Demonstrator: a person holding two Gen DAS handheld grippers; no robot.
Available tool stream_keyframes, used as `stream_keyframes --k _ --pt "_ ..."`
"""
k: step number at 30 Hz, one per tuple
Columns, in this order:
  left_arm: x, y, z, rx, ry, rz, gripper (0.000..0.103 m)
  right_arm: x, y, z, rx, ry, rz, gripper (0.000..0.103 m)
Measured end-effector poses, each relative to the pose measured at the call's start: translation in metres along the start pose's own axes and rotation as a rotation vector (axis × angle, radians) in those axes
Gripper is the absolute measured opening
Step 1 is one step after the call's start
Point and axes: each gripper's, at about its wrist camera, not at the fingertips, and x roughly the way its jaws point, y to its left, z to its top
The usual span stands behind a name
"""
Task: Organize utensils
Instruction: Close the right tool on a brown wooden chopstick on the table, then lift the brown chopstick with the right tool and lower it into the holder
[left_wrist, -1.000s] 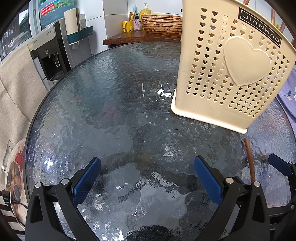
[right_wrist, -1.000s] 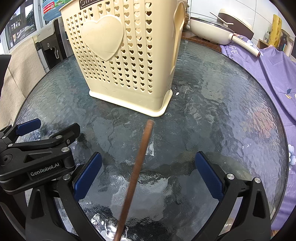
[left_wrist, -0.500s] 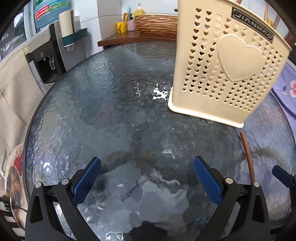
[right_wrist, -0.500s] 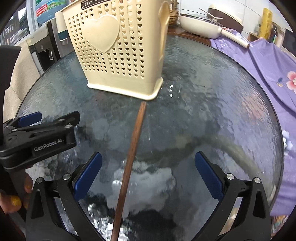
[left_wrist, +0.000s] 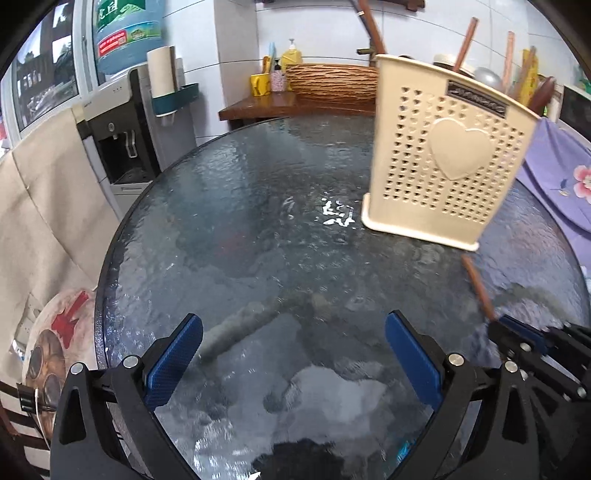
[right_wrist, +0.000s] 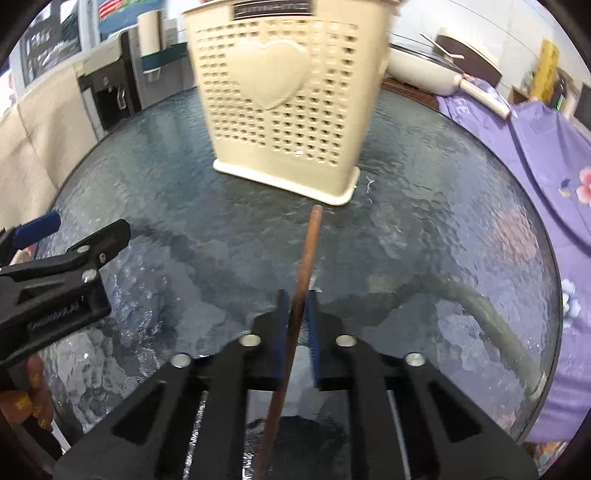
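Because right gripper (right_wrist: 295, 317) pinches thin chopstick (right_wrist: 309, 243) before basket (right_wrist: 288, 110), stick may slip; left gripper (left_wrist: 293, 354) wide, empty.

Two wrist fisheyes, low over a glass table (left_wrist: 258, 240)

Each looks forward past its own fingers; both share the cream utensil holder (left_wrist: 447, 166) (right_wrist: 284, 107) ahead, nearer in the right view.

Chopstick (right_wrist: 308, 254) lower end cut off by frame edge; holder (right_wrist: 284, 110) label blurred, top cropped.
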Motion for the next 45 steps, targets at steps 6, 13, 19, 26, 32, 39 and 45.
stream_keyframes --k 6,13,19,26,32,39,45 --pt "-0.014 -0.01 -0.004 0.046 -0.038 -0.01 0.097 0.001 -0.009 0.002 0.013 0.009 0.047 0.008" --pt "-0.021 -0.006 0.0 0.031 -0.048 -0.029 0.097 -0.011 -0.031 0.001 0.089 -0.052 0.143 0.008" --pt "-0.03 0.001 0.005 0.013 -0.057 -0.048 0.097 -0.046 -0.042 0.008 0.11 -0.152 0.223 0.008" --pt "-0.055 0.005 0.019 0.042 -0.097 -0.116 0.097 -0.097 -0.054 0.02 0.112 -0.263 0.275 0.007" --pt "-0.075 0.017 0.035 0.014 -0.133 -0.164 0.097 -0.132 -0.062 0.027 0.118 -0.336 0.302 0.007" --pt "-0.099 0.015 0.054 0.037 -0.186 -0.186 0.097 -0.169 -0.067 0.036 0.101 -0.418 0.316 0.007" --pt "-0.116 0.013 0.069 0.053 -0.233 -0.192 0.097 -0.196 -0.065 0.055 0.07 -0.461 0.33 0.007"
